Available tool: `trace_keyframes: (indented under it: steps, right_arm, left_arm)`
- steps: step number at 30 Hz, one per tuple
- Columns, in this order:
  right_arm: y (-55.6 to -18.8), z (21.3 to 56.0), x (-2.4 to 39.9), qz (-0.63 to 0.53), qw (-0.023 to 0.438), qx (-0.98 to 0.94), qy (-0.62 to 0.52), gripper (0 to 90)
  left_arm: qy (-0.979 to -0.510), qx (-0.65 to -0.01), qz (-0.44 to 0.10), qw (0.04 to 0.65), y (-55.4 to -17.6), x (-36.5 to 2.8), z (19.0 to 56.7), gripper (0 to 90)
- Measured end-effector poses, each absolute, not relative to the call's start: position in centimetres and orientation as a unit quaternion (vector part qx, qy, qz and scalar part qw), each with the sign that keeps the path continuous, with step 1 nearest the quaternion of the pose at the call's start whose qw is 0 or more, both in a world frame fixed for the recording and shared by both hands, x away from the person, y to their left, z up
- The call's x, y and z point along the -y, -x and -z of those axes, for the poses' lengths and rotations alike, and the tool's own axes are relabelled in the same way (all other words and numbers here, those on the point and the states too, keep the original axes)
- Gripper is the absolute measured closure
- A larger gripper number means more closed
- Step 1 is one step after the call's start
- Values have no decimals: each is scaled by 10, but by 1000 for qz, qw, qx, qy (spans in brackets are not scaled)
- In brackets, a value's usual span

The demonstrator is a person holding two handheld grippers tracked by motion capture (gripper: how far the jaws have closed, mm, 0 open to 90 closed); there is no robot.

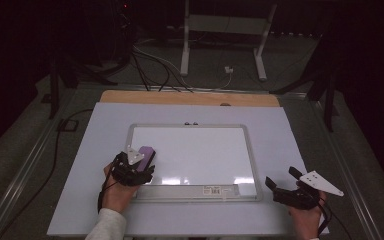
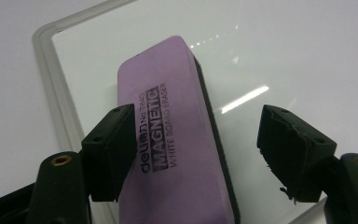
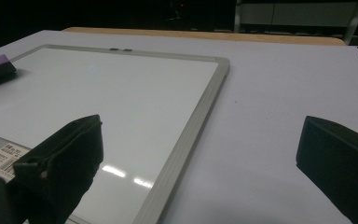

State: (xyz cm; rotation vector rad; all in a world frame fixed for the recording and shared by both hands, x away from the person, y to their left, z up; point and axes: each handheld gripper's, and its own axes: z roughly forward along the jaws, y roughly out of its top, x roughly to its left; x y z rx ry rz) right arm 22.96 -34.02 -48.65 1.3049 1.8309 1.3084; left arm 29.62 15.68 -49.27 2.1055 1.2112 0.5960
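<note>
Two tools are in use over a white table [image 1: 95, 200]; the framed whiteboard [image 1: 200, 150] lying flat on it serves as the reference landmark.

Eraser: the purple magnetic whiteboard eraser [image 2: 168, 135] lies on the whiteboard's writing surface at its near-left corner, just inside the left frame rail. It rests dark felt side down, printed purple face up. In the high view its long axis runs from the near frame rail toward the far rail, tilted slightly to the right at the far end [image 1: 147, 154]. In the left tool view the axis runs from bottom to upper left, and the printed lettering reads along that axis.

Left tool [image 2: 200, 154]: positioned over the near end of the eraser, at the whiteboard's near-left corner. Its jaws stand apart. One jaw lies against or over the eraser's left long edge; the other stands clear of the felt edge, with bare board showing in the gap. The eraser is not clamped.

Right tool [image 1: 280, 186]: held just off the whiteboard's near-right corner, above the table surface. Its jaws stand wide apart with nothing between them, pointing back toward the board.
</note>
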Motion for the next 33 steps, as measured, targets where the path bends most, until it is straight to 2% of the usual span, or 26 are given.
trace_keyframes:
  steps: [4, 12, 15, 28, 33]
  right_arm:
    - [-229, 487, 341, -485, 266, -676, -486, 10]
    - [-229, 486, 341, -485, 267, -677, -485, 10]
    - [-229, 486, 341, -485, 267, -677, -485, 10]
    - [-229, 486, 340, -485, 267, -678, -483, 10]
    - [-229, 487, 340, -485, 266, -678, -484, 10]
  left_arm:
    - [-793, -473, -235, 303, -294, -161, 494, 326]
    - [-782, -506, -224, 286, -278, -176, 494, 571]
    - [-779, -515, -220, 283, -272, -180, 493, 628]
    - [-775, -524, -212, 283, -244, -183, 492, 635]
    - [-773, -531, -193, 289, -232, -183, 494, 597]
